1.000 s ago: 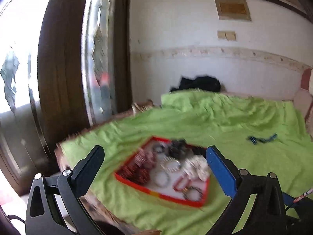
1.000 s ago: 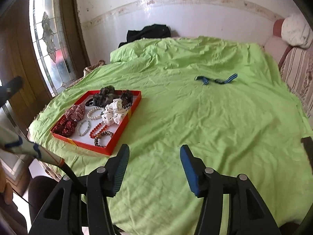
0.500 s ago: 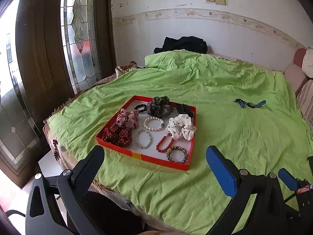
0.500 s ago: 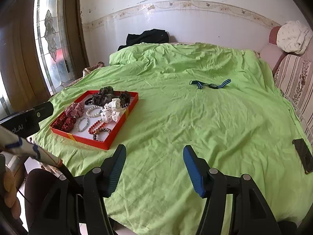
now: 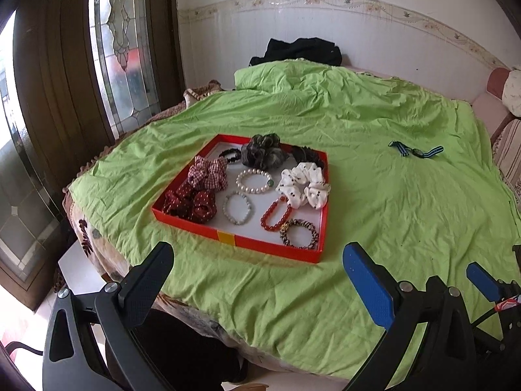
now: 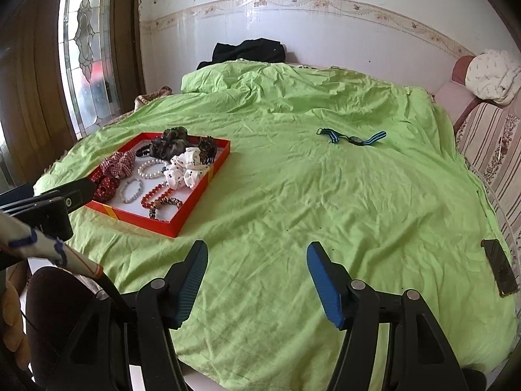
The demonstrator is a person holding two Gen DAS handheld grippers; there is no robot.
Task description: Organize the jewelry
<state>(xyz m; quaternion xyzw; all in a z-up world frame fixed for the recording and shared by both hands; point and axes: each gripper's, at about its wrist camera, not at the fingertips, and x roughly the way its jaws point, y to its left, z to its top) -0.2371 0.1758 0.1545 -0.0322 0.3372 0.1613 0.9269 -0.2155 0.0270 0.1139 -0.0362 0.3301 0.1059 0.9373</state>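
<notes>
Wrinkled lime-green bedding (image 5: 374,202) covers the bed, and on it, toward the window side, a shallow red tray (image 5: 260,244) with a white floor is set. Inside are gathered soft fabric scrunchies: a checked red one (image 5: 208,172), a dotted maroon one (image 5: 192,202), a grey ruffled one (image 5: 263,153) and a white dotted one (image 5: 304,184). Beside them lie round beaded bracelets: pearl (image 5: 254,181), pale grey (image 5: 237,208), glossy red (image 5: 275,213) and speckled (image 5: 299,233). A striped blue strap (image 6: 351,137) is left well apart on the sheet. The left claw (image 5: 257,282) is spread wide and empty. The right claw (image 6: 257,273), its jaws just having been opening, is also held empty.
</notes>
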